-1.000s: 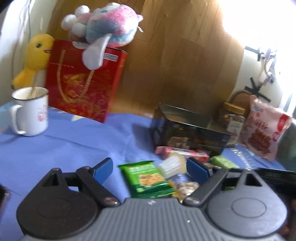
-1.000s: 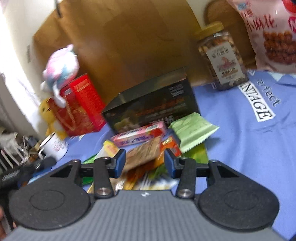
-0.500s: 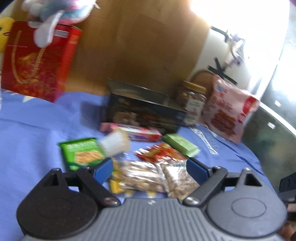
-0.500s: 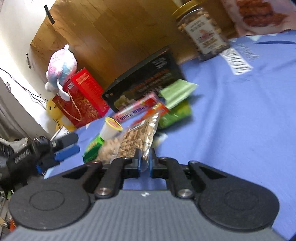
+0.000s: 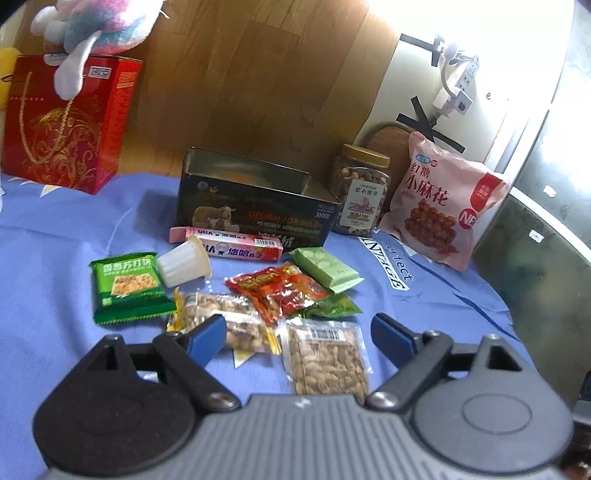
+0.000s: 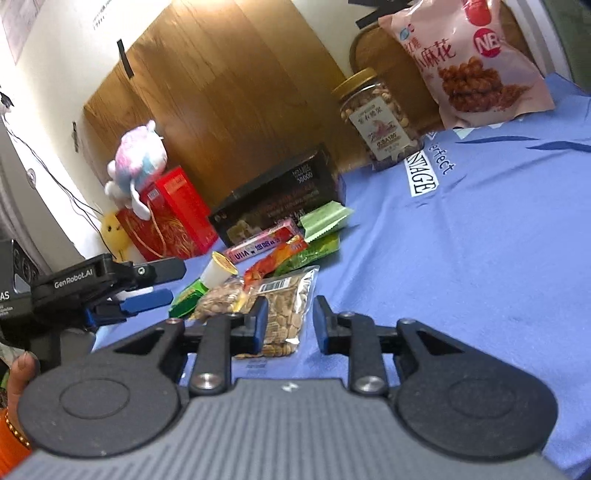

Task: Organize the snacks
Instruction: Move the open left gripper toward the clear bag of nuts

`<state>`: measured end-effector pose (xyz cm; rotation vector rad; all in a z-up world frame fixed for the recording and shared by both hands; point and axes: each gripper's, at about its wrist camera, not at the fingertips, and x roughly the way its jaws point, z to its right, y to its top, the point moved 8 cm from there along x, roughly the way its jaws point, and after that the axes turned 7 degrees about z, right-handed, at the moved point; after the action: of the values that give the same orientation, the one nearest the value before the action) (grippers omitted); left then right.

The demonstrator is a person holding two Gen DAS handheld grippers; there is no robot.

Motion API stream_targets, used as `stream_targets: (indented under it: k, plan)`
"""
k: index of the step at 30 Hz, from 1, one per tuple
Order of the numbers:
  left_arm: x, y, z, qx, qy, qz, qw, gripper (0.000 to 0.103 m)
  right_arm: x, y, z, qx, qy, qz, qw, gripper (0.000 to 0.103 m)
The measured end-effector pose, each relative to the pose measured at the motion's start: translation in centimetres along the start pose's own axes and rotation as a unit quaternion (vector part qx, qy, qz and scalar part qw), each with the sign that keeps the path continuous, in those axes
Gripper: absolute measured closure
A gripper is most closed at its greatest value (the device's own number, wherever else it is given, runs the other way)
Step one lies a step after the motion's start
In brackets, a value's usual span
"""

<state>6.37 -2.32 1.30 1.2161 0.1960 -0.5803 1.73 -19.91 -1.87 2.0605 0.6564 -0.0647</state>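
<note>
Clear nut packet [image 5: 328, 363] [image 6: 284, 314] lies flat on the blue cloth [image 5: 55, 243] [image 6: 480, 258], barcode end pointing away, at the near edge of the snack pile. Right gripper [image 6: 289, 325] just over its near end, fingers parted a moderate way, nothing between them; left pad covers the packet's left edge in view, contact cannot be told. Left gripper [image 5: 298, 334] spread wide, empty, low over the cloth, packet lying in the gap between its pads.

Beside the packet, to its left: second nut packet [image 5: 225, 323] with yellow ends. Behind these: red snack packet [image 5: 277, 291], pale green wrapper [image 5: 325, 267], darker green packet [image 5: 328, 306] partly under the red. Further left: green cracker packet [image 5: 127, 288], white cup [image 5: 183, 260] tipped on its side. Pink candy box [image 5: 227, 245] lies along the front of the open dark tin [image 5: 255, 206].

To the tin's right: nut jar [image 5: 360, 195], pink bag [image 5: 441, 206]. Far left: red gift bag [image 5: 70, 122], plush toy [image 5: 92, 22] on top.
</note>
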Motion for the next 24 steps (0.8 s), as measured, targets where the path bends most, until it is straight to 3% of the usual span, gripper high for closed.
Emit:
stream_targets:
  k: [9, 16, 24]
  plan:
    - [-0.8, -1.3, -1.7, 0.005, 0.035, -0.020, 0.9992, 0.014, -0.2, -1.2, 0.4, 0.018, 0.005, -0.010, 1.000, 0.069]
    - [-1.4, -0.6, -2.0, -0.014, 0.021, -0.008, 0.9997, 0.015, -2.3, 2.7, 2.5, 0.042, -0.016, 0.048, 0.998, 0.068]
    - [-0.3, -0.9, -3.2, -0.044, -0.014, -0.030, 0.9985, 0.016, 0.7, -0.1, 1.0, 0.031, 0.005, -0.011, 0.999, 0.063]
